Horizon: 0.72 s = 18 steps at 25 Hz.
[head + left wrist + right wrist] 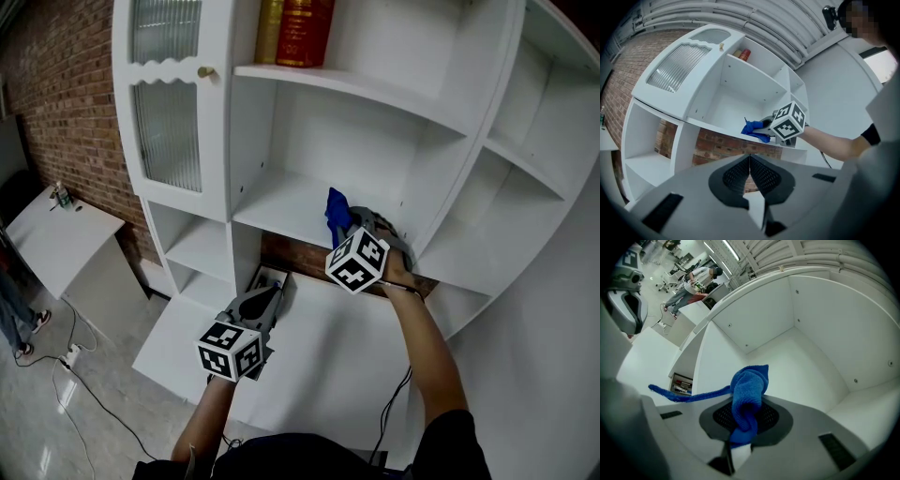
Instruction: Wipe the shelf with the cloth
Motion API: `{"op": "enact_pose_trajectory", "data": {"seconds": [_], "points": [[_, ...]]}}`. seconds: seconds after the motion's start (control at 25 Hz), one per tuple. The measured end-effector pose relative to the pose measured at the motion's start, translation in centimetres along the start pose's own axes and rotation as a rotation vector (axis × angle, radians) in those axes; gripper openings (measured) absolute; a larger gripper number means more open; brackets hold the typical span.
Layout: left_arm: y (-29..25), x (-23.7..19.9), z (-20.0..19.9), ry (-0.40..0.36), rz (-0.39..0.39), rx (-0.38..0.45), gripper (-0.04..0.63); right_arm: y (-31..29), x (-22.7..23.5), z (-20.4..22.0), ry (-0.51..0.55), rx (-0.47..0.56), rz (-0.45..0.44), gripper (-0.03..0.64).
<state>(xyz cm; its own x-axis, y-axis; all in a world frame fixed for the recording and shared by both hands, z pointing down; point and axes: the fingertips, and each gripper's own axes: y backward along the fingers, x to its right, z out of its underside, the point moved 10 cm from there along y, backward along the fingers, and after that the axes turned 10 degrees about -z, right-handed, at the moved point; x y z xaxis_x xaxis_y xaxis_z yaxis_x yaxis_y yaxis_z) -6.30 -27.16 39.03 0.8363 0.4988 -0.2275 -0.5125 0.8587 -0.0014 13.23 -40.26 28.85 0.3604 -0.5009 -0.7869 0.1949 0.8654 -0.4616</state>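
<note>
A blue cloth (pixel 746 397) is bunched between the jaws of my right gripper (pixel 745 420), which is shut on it. The head view shows this gripper (pixel 349 221) at the front edge of the white middle shelf (pixel 291 202), the cloth (pixel 336 215) sticking up over the shelf board. From the left gripper view the cloth (pixel 753 129) and the right marker cube (pixel 788 123) sit at the shelf lip. My left gripper (pixel 265 297) hangs lower, over the white desk surface, shut with nothing in it (pixel 749 172).
Red and gold books (pixel 302 30) stand on the upper shelf. A ribbed-glass cabinet door (pixel 167 103) is at the left. Curved side shelves (pixel 525 169) lie to the right. A brick wall shows behind. A low white table (pixel 56 234) and floor cables are at far left.
</note>
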Motion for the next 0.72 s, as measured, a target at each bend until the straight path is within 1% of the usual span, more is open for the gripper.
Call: {"op": "enact_pose_trajectory", "data": {"seconds": [0.32,0.72], "points": [[-1.2,1.5,0.6,-0.002,0.045,-0.017,0.017,0.8,0.4,1.8,-0.031,-0.020,0.017,0.070],[-1.4,1.5,0.6,0.003,0.040,-0.014,0.017,0.8,0.5,1.9,-0.030,-0.020,0.018,0.069]]}}
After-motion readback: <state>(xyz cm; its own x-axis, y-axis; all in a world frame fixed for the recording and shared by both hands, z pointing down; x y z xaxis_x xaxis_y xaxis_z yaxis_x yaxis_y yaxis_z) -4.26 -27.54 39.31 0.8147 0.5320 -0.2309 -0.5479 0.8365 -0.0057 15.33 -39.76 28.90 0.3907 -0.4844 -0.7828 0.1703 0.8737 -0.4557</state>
